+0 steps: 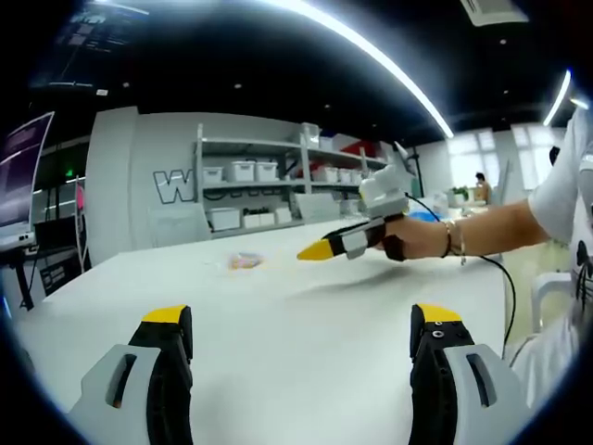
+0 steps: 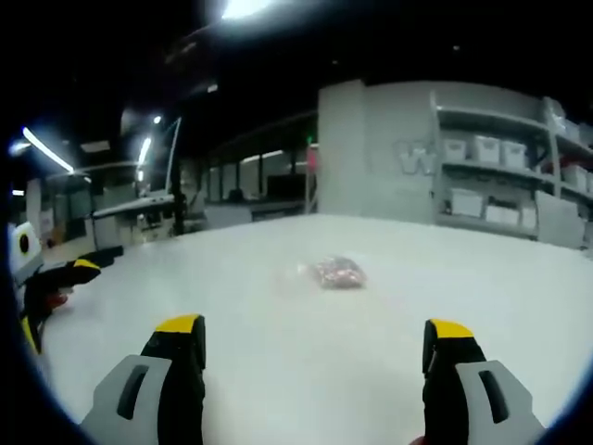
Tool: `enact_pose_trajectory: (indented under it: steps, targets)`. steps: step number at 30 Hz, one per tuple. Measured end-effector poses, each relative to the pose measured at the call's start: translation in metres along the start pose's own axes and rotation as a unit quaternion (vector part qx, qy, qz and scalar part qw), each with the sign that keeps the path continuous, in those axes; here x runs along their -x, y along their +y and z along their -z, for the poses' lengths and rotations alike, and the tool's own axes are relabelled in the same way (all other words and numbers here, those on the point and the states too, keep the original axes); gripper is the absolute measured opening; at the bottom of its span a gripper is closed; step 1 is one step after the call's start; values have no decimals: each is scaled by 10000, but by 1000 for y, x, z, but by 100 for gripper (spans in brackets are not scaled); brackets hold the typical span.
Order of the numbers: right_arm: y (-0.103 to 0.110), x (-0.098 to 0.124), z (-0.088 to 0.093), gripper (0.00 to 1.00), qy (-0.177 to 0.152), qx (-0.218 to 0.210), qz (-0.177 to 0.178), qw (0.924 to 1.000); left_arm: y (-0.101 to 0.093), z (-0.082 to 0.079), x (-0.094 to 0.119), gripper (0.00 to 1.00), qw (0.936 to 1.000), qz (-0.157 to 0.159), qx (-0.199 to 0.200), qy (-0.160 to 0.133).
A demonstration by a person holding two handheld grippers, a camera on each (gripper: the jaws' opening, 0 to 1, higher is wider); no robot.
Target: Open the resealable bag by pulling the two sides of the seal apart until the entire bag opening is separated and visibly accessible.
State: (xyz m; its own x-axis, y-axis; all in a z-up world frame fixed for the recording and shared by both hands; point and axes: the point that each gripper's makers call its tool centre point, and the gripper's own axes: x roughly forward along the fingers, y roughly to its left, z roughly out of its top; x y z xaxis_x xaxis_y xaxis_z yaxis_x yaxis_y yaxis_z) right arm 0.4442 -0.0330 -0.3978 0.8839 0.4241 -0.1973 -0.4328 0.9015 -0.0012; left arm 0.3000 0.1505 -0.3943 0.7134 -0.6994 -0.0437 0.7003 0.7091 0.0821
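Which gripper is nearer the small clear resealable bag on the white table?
Right, as far as these views show. The right gripper hovers just beside the small clear resealable bag; the left gripper sits farther back, open, short of it.

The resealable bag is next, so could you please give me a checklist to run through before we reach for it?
1. Resealable bag in sight on the white table: ok.
2. Left hand-held gripper open, holding nothing: ok.
3. Right hand-held gripper open, holding nothing: ok.
4. Table between the grippers and the bag free of other things: ok.
5. Seal edge located: cannot tell, the bag is too small and blurred.
6. Bag already open: cannot tell.
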Motion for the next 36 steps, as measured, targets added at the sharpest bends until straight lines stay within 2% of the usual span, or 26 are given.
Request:
enact_pose_trajectory:
  steps: [12, 36]
  targets:
    - [3, 19, -2, 99, -106, -6, -29, 9999, 0, 0, 0, 96, 10000, -1, -2, 8]
    - [-2, 59, 8, 99, -171, -57, 108, 9998, 1, 0, 2, 96, 10000, 7, 7, -11]
